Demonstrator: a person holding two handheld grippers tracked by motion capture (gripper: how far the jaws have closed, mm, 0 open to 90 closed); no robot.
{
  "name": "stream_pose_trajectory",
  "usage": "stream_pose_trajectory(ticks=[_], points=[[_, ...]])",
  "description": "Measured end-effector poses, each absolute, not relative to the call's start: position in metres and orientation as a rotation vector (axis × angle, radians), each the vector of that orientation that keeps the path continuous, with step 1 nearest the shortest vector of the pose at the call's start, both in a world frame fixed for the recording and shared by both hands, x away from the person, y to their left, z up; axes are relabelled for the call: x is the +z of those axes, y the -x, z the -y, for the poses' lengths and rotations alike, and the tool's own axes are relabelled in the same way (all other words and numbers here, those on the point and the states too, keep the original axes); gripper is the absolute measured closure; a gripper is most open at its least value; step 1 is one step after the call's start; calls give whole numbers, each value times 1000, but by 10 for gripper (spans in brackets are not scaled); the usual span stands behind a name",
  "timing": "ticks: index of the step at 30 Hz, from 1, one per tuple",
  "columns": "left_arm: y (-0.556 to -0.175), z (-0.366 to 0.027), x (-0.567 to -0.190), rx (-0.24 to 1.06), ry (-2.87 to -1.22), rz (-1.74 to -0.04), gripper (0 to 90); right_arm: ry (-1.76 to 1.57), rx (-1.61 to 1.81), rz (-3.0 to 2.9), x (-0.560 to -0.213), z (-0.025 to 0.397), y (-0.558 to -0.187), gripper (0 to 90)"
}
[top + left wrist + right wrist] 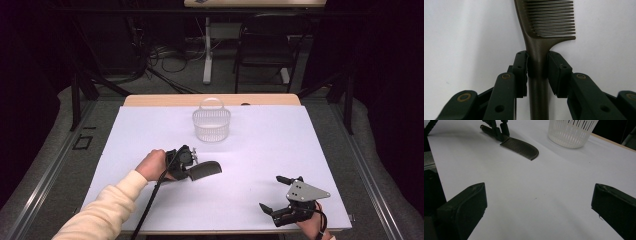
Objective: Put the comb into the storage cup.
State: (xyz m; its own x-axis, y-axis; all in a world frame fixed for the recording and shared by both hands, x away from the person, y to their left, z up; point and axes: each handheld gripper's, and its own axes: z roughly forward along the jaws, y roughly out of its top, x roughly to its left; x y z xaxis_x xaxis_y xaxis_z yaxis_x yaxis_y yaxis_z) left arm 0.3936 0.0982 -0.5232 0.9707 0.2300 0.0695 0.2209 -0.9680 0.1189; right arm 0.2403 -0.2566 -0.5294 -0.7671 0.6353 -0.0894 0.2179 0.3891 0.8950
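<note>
Risk, judged from the present grip: the left tool (192,161) pinches the comb (205,170) only on its narrow handle just below the teeth, so the long toothed end overhangs and could pivot or slip between the pads when carried, missing the white slatted basket (211,125) that stands well apart toward the far edge of the table (150,130). The comb is dark, slim and gently curved with fine, even teeth, lying low over the left-centre. The right tool (274,194) rests spread and empty near the front right.
</note>
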Motion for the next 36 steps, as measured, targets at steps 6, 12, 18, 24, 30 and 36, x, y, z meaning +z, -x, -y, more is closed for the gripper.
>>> stream_pose_trajectory(ticks=[6, 12, 18, 24, 30, 36], points=[[-394, -98, -523, 123, -3014, -333, 714, -733, 1343, -2233, -529, 257, -240, 0], [-394, -98, -522, 137, -3020, -335, 720, -736, 1343, -2231, -529, 257, -240, 0], [-392, -104, -515, 139, -2974, -360, 720, -737, 1346, -2231, -529, 257, -240, 0], [-390, -106, -510, 144, -2944, -371, 720, -736, 1345, -2231, -529, 257, -240, 0], [-388, -109, -505, 136, -2917, -389, 720, -737, 1344, -2231, -529, 257, -240, 0], [-385, -111, -501, 135, -2867, -421, 720, -735, 1345, -2230, -529, 257, -240, 0]])
